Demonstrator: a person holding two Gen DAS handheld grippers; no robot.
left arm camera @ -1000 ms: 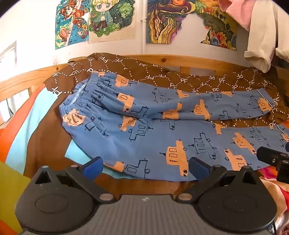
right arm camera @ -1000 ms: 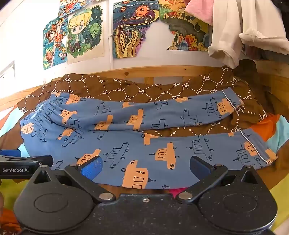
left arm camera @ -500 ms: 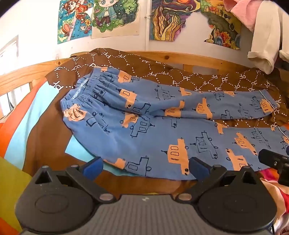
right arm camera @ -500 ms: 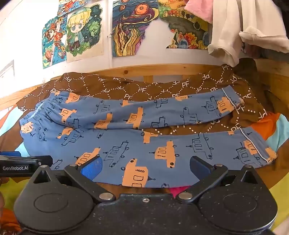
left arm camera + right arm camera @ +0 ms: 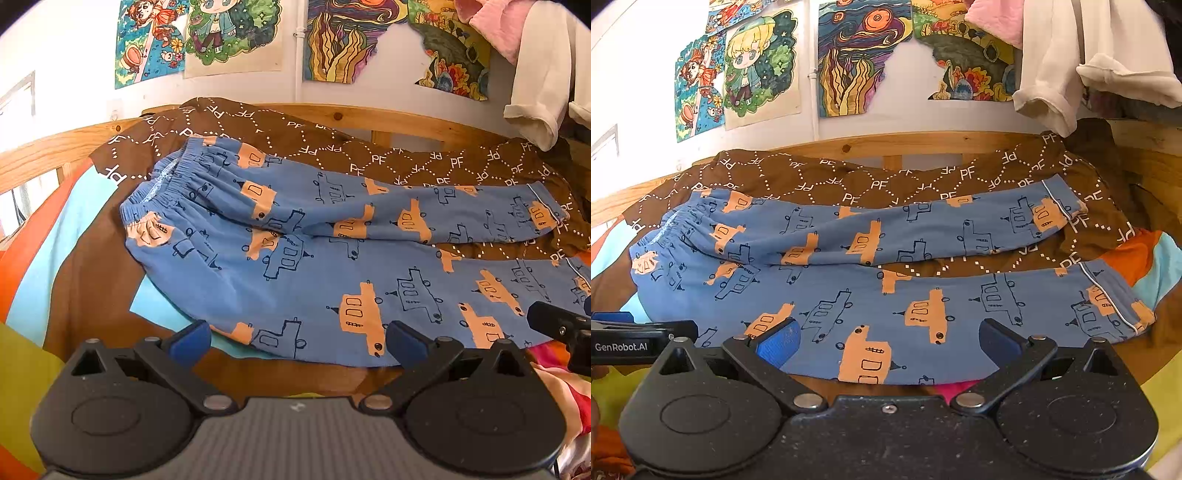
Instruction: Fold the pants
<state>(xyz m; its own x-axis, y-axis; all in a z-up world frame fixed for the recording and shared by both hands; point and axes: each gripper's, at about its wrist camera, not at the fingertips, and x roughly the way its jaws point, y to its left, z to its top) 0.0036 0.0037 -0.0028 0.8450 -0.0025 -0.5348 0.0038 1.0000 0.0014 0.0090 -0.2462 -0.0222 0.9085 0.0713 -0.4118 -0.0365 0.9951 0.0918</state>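
Pants [image 5: 314, 266] spread flat on the bed, on top of the brown PF-print blanket [image 5: 406, 162]. Blue with orange truck prints, 2 legs apart, elastic waistband [image 5: 166, 188] on the side away from the cuffs. Left gripper [image 5: 297, 338] hovering just off the near edge of the pants, jaws wide, holding nothing. Right gripper [image 5: 888, 341] near that same edge, closer to the cuffs, jaws also wide and empty. Colourful drawings [image 5: 849, 59] taped on the wall beyond the pants, cream garment [image 5: 1089, 66] hanging above the cuff end.
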